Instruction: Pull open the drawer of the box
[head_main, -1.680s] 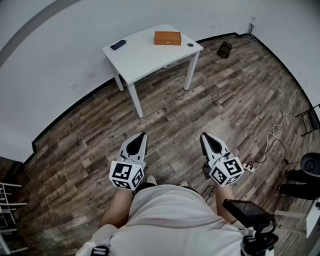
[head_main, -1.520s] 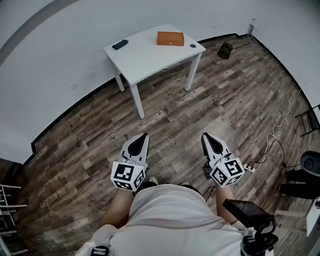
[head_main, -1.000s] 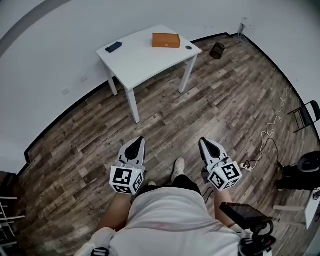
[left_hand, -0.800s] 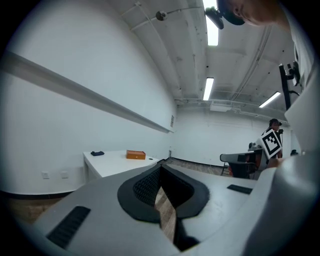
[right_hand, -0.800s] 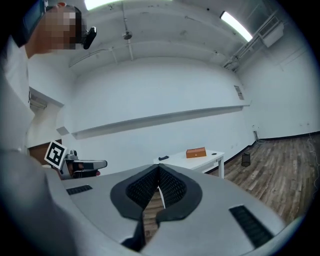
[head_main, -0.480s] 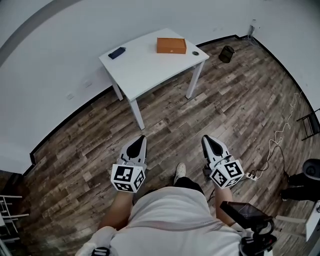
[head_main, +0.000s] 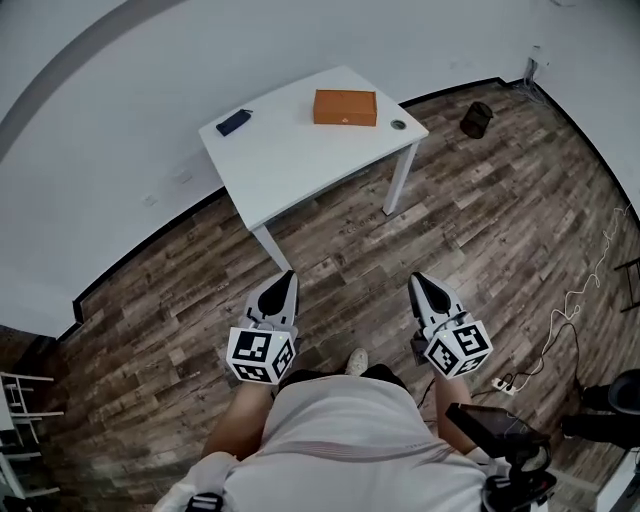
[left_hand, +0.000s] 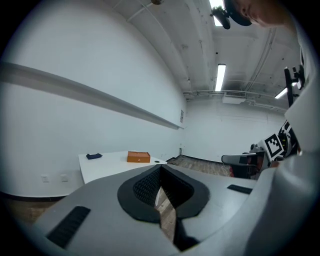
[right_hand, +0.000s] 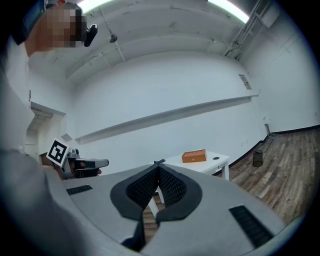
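One white table (head_main: 290, 165) stands on the wood floor (head_main: 480, 200) beside the wall. Well short of it, the left gripper (head_main: 286, 277) and right gripper (head_main: 416, 280) hover, each with jaws pressed together and empty. The orange box (head_main: 345, 107) lies near the table's far edge.

A white rectangular table (head_main: 290, 165) on slim white legs stands on the wood-plank floor (head_main: 480, 220), well ahead of the left gripper (head_main: 287, 277) and the right gripper (head_main: 417, 281). On its top, an orange flat rectangular box (head_main: 345, 107) lies near the far edge, ahead and between the two grippers. A small dark blue flat object (head_main: 234, 122) lies ahead-left of the left gripper, well apart from the box. A small dark round thing (head_main: 399, 125) sits ahead of the right gripper, near the box.
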